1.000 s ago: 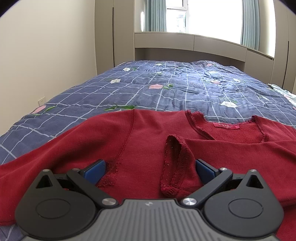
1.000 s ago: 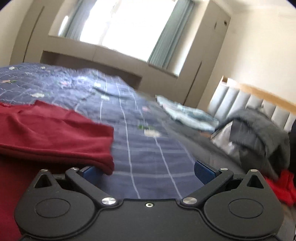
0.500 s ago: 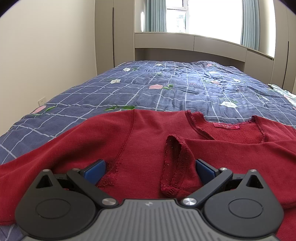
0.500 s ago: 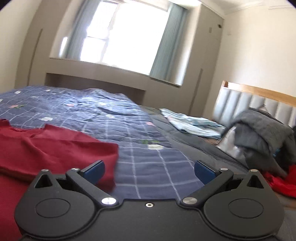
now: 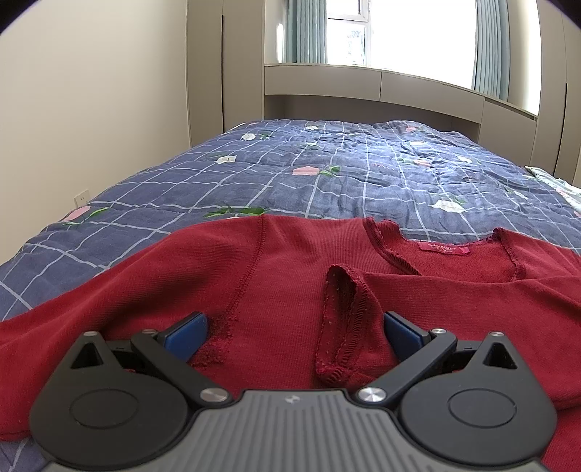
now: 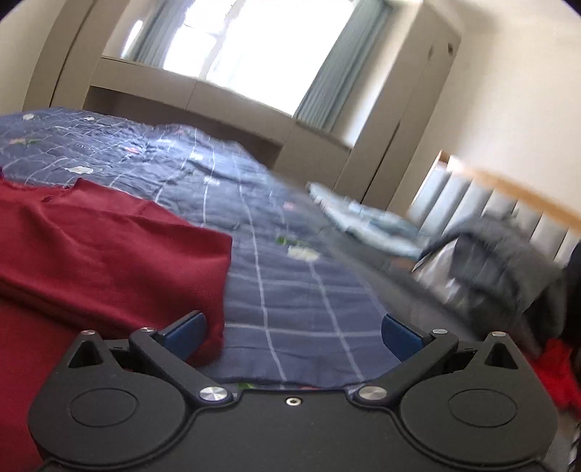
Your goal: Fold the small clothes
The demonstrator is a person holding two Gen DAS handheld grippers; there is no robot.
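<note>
The left gripper (image 5: 292, 328) sits low over the red sweater (image 5: 283, 290) with its blue-padded fingers (image 5: 186, 329) spread wide apart and nothing held between them. Directly between the two fingers lies the sweater's knit body, and just inside the right-hand finger a sleeve cuff (image 5: 341, 326) stands up in a narrow loop with its stitched hem showing. A frayed patch of the sleeve seam lies just beside the left-hand finger. Ahead of the gripper, the sweater spreads flat, with one sleeve running out to the left and the neckline with its red label (image 5: 441, 248) ahead and to the right. Beyond the garment, the blue checked quilt (image 5: 326, 174) with flower prints extends to the far cabinet below the window (image 5: 399, 32). The right gripper (image 6: 292, 328) is likewise spread wide, gripping nothing. Its left-hand finger sits at the folded edge of the red sweater (image 6: 109, 247); whether pad and fabric touch cannot be told from this view. The rest of the gap between the fingers is over bare quilt (image 6: 290, 290). To the left of this gripper the sweater lies in a doubled layer on the bed. Ahead and to the right, the view is blurred: a light blue folded cloth (image 6: 370, 221) lies near the far edge of the bed, and further right a grey garment (image 6: 508, 254) is heaped against a padded headboard (image 6: 483, 203), with a small bright red item (image 6: 559, 374) beside it.
</note>
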